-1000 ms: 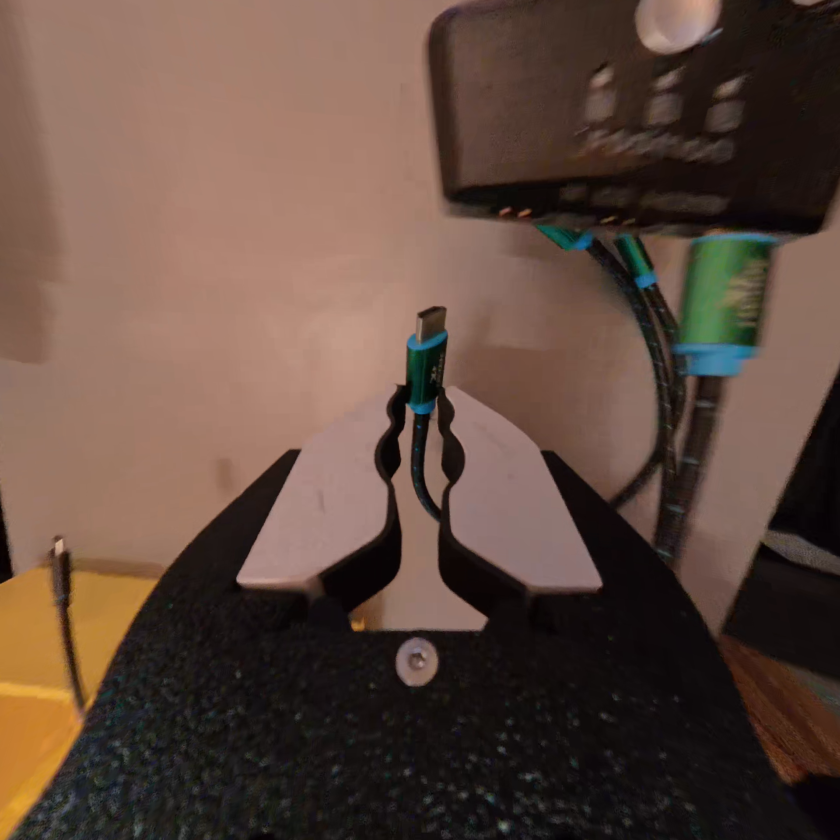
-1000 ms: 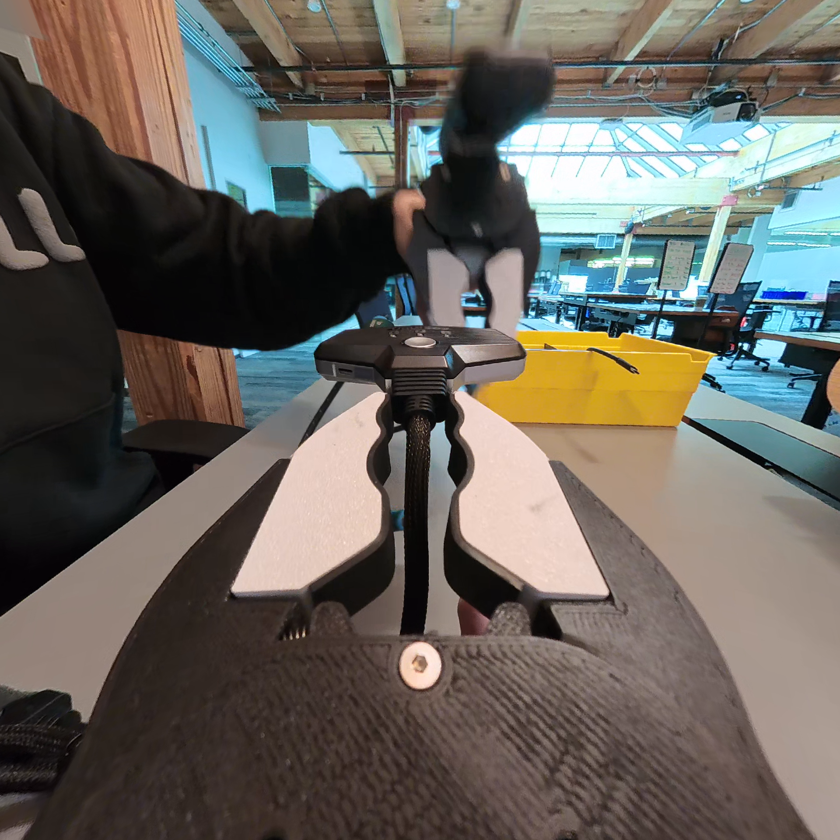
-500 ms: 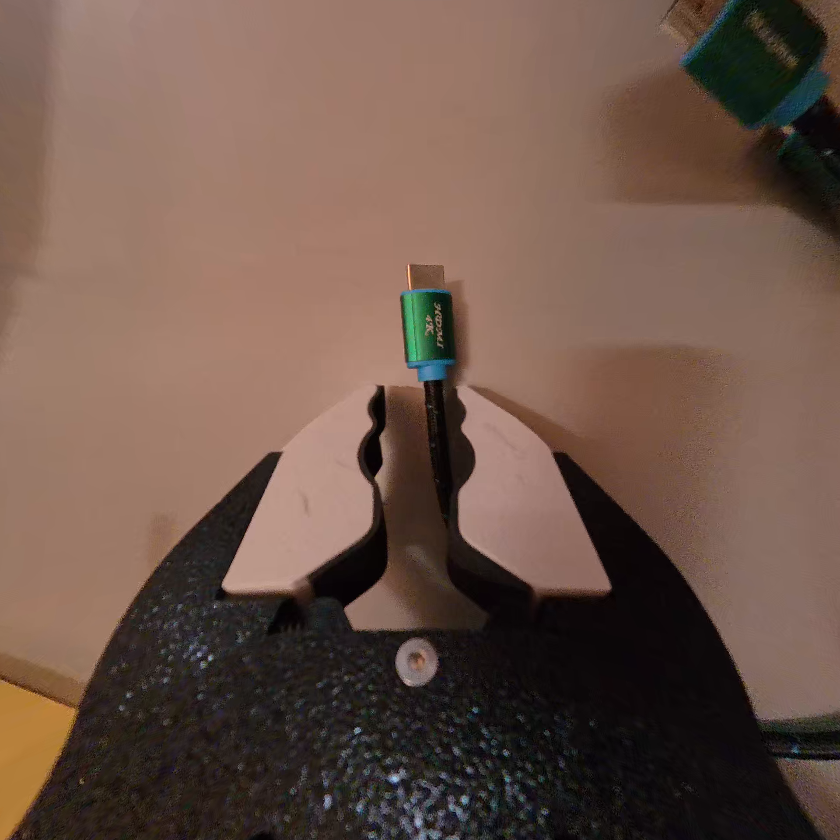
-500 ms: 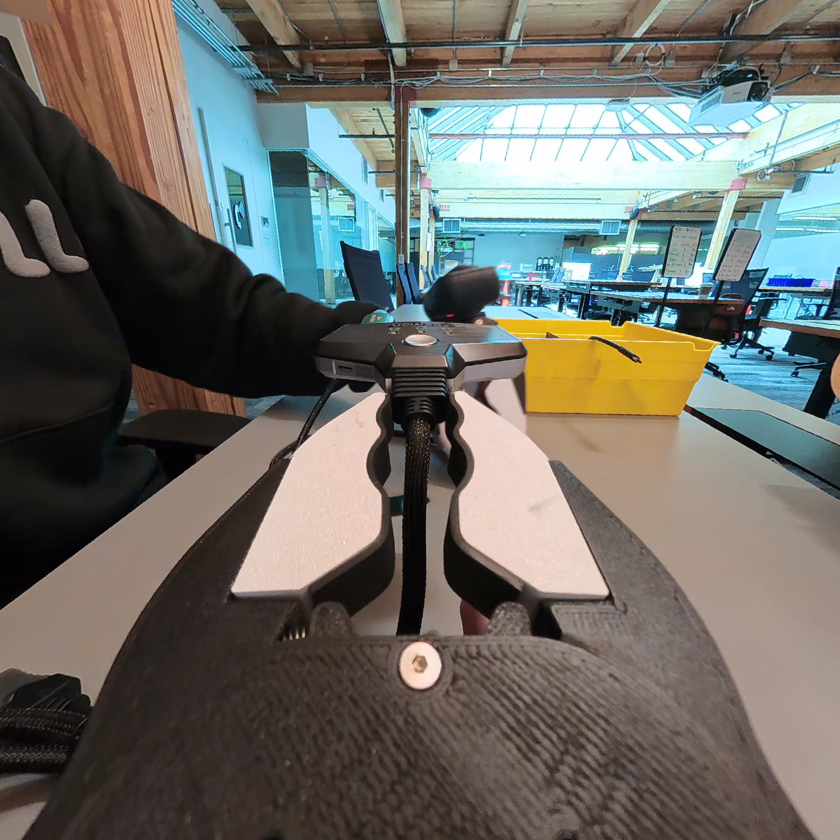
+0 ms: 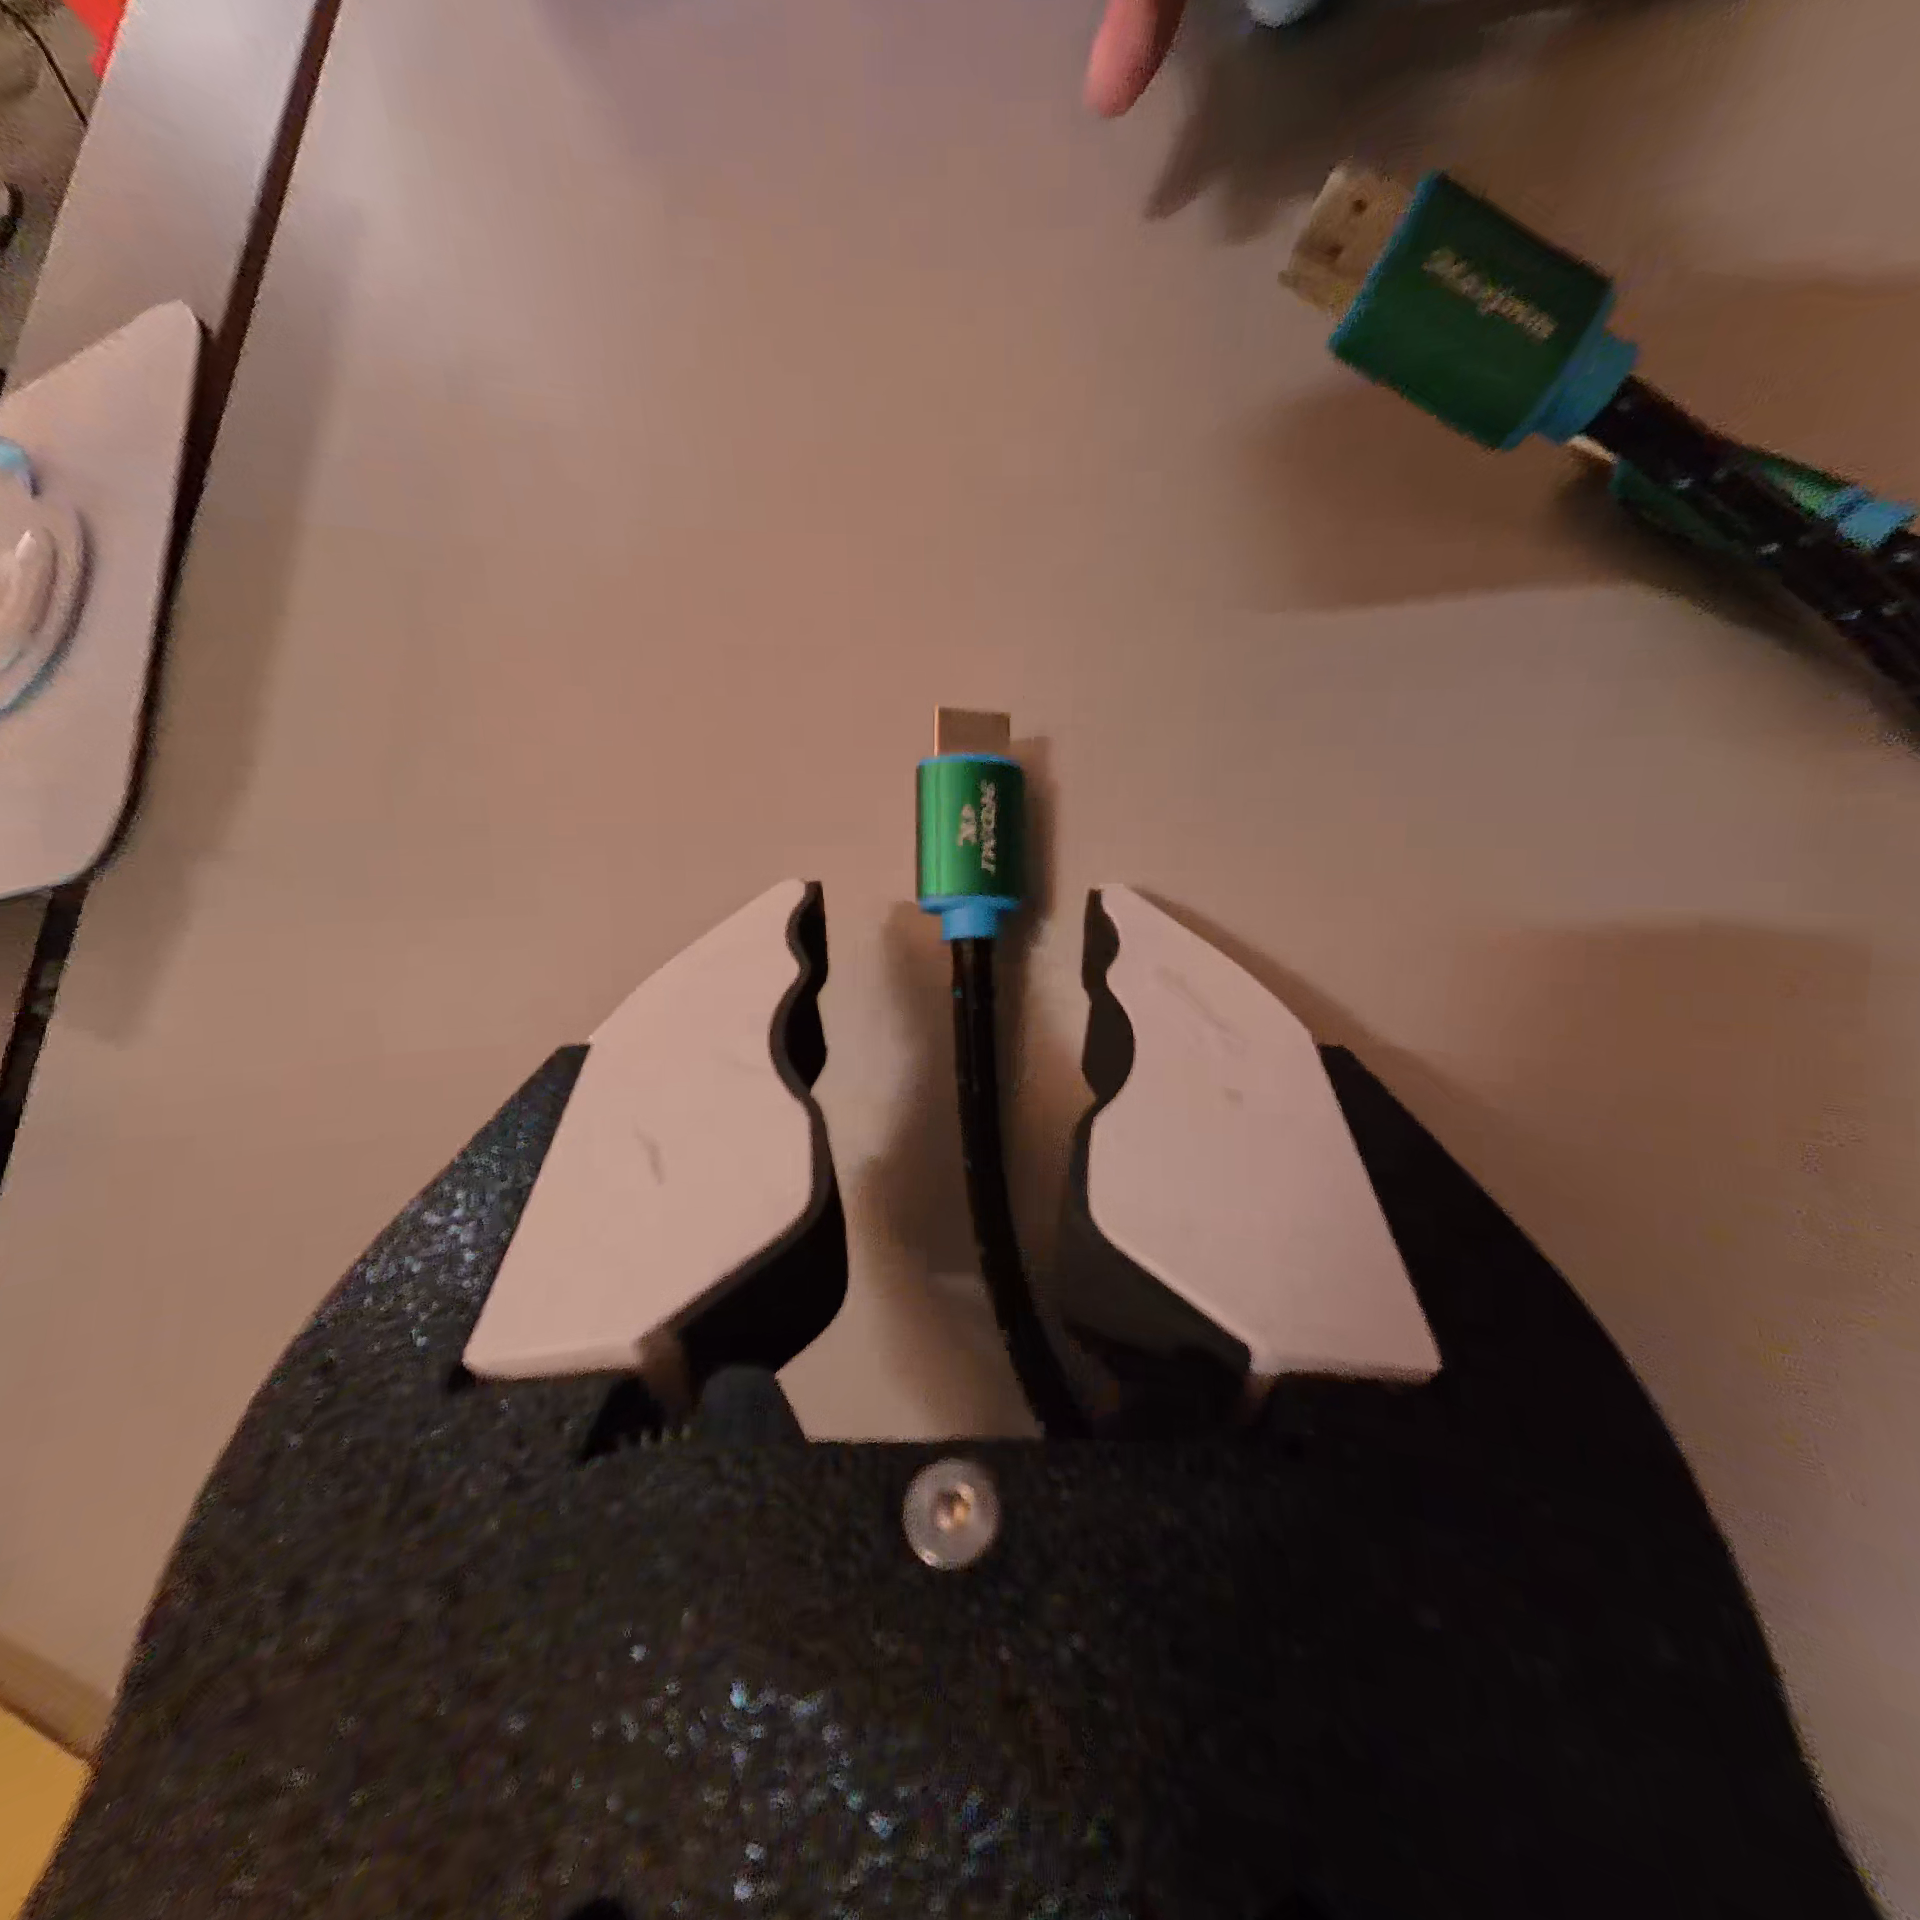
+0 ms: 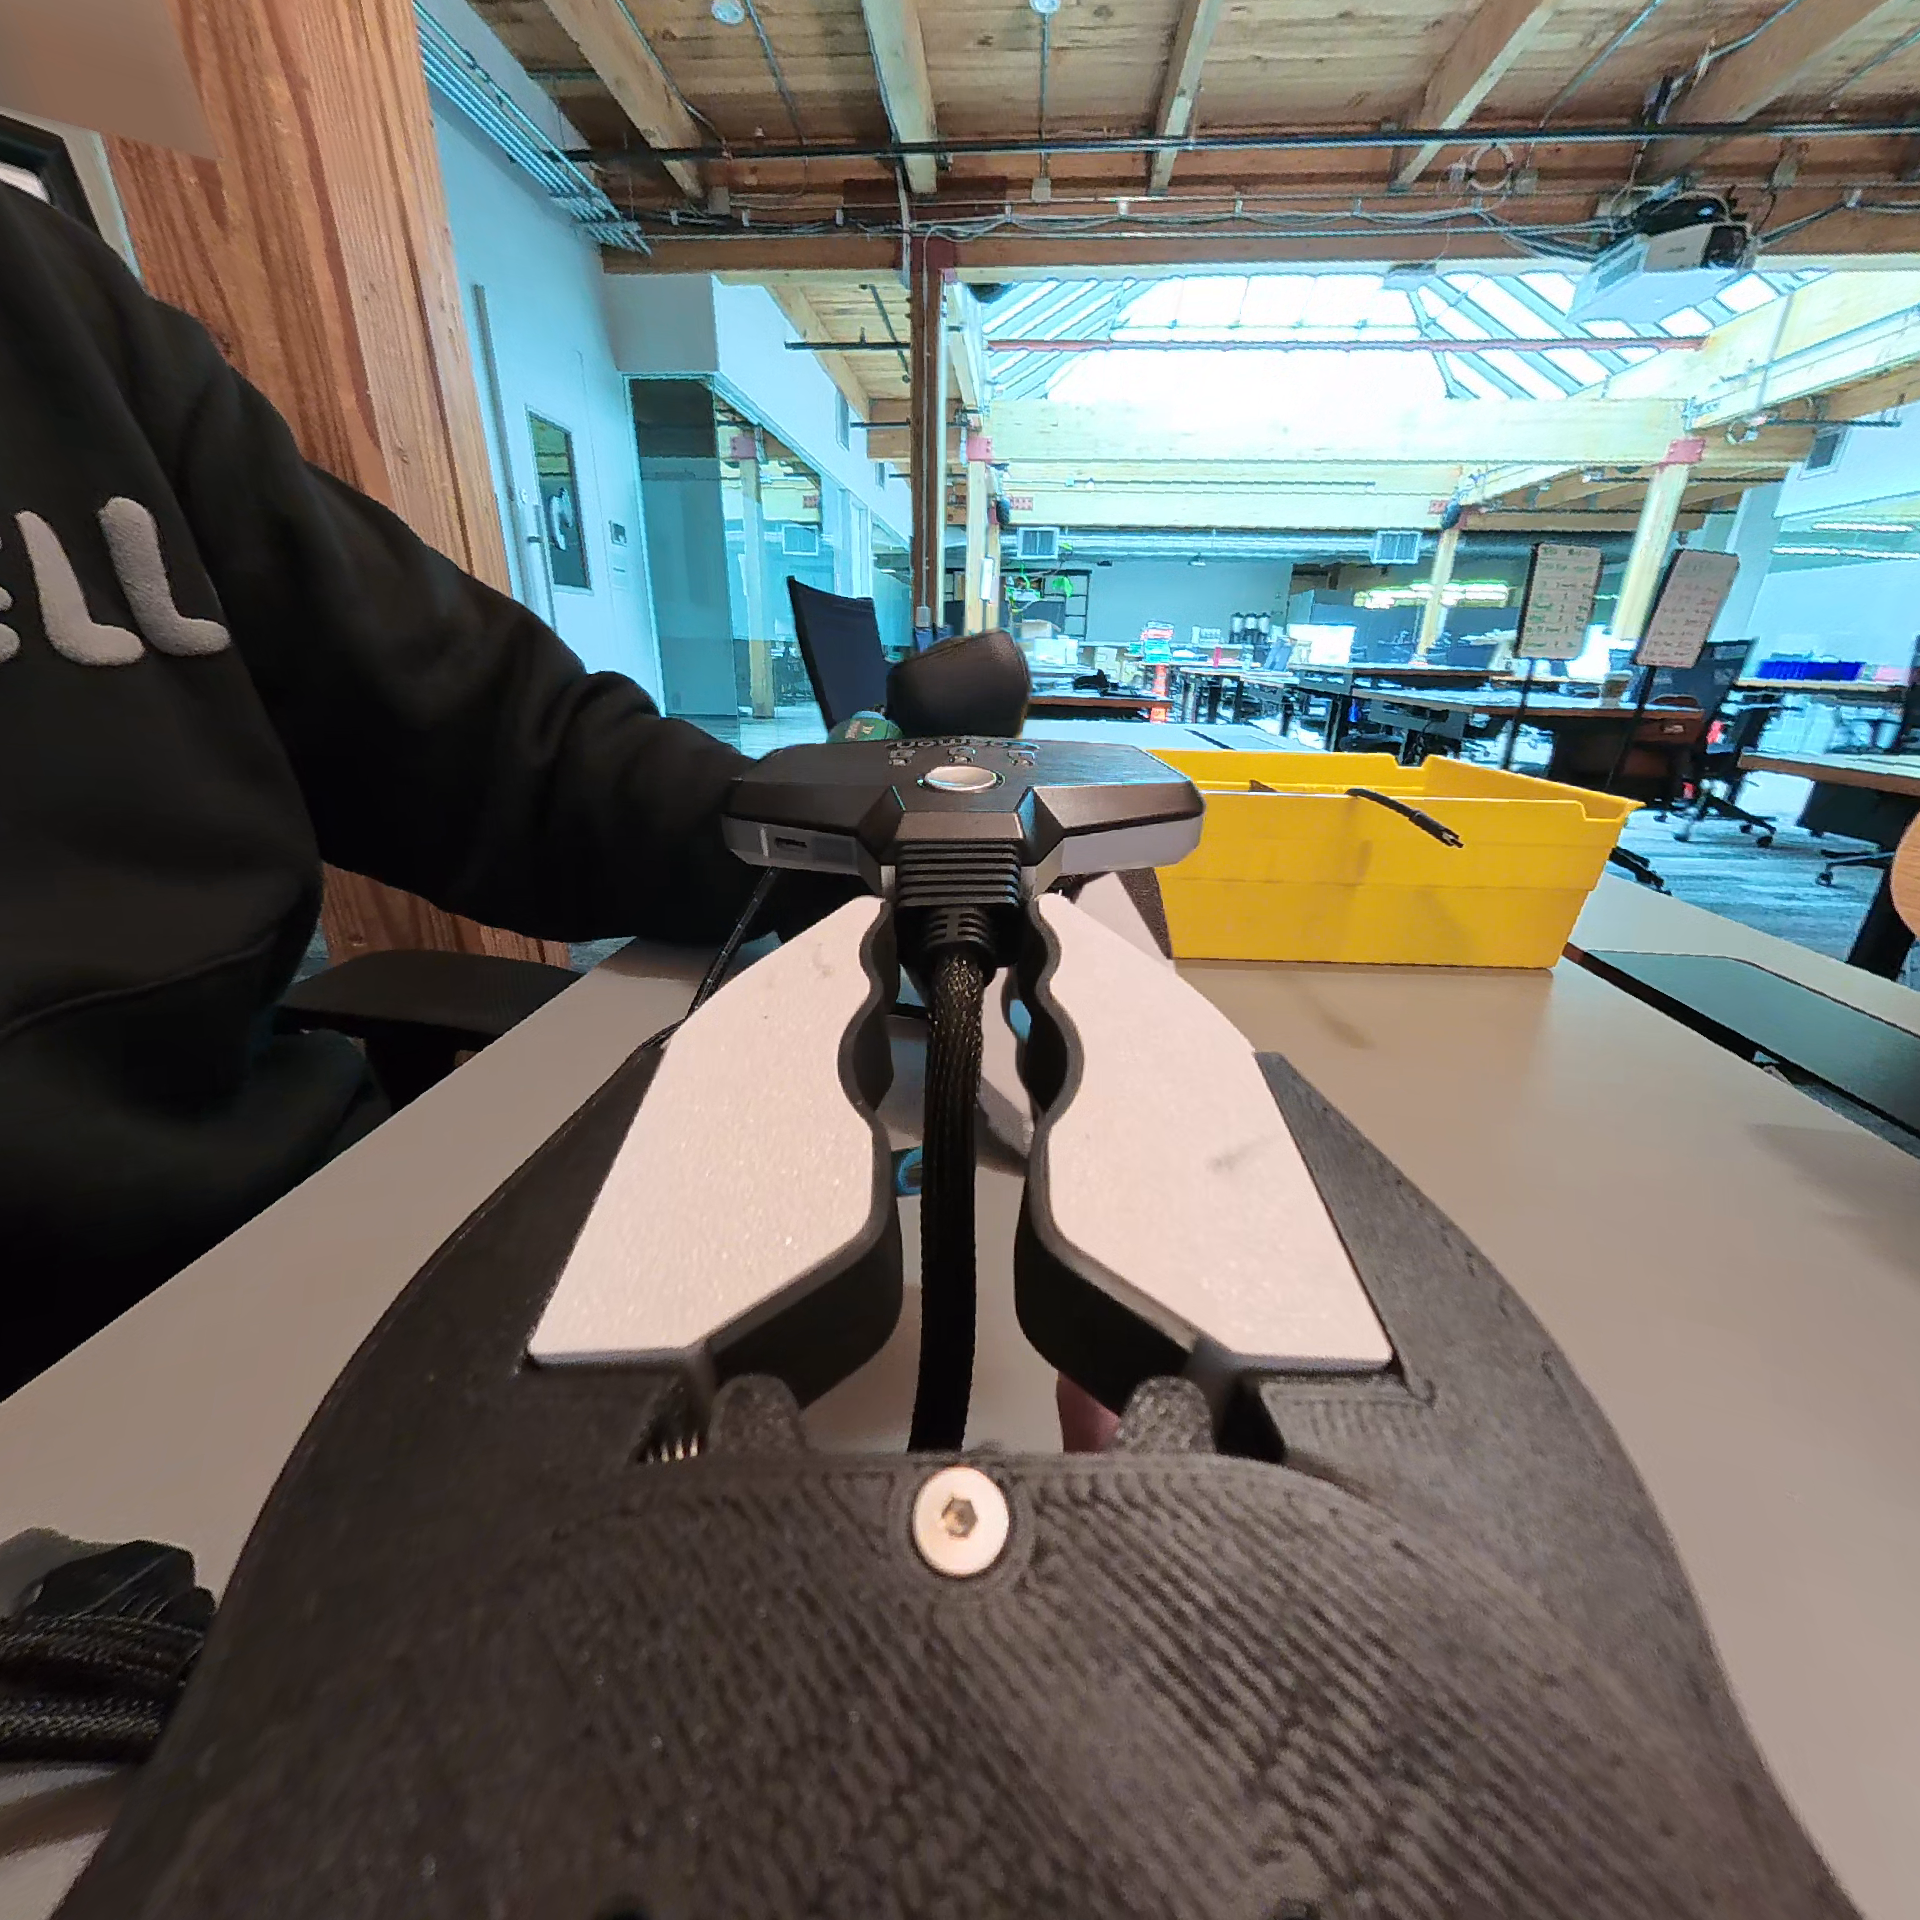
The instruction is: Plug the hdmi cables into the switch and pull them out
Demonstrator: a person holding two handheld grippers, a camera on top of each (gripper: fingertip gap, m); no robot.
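In the left wrist view my left gripper [image 5: 954, 899] is open and points down at the table. A small green plug [image 5: 971, 831] on a black braided cable lies loose on the table between its fingers, touching neither. A larger green HDMI plug [image 5: 1455, 312] lies at the upper right, unplugged. In the right wrist view my right gripper [image 6: 956, 920] is shut on the ribbed cable boot of the black switch [image 6: 961, 800] and holds it level above the table. The left gripper [image 6: 956, 681] shows as a dark shape behind the switch.
A yellow bin [image 6: 1371, 883] with a thin cable in it stands on the table beyond the switch. A person's black sleeve [image 6: 416, 748] reaches in from the left. A fingertip [image 5: 1127, 52] shows at the top. A pale grey flat piece [image 5: 94, 623] lies at the left edge.
My left gripper came down from beside the raised switch to the table and opened, letting go of the small green plug. The right gripper and the switch stayed still.
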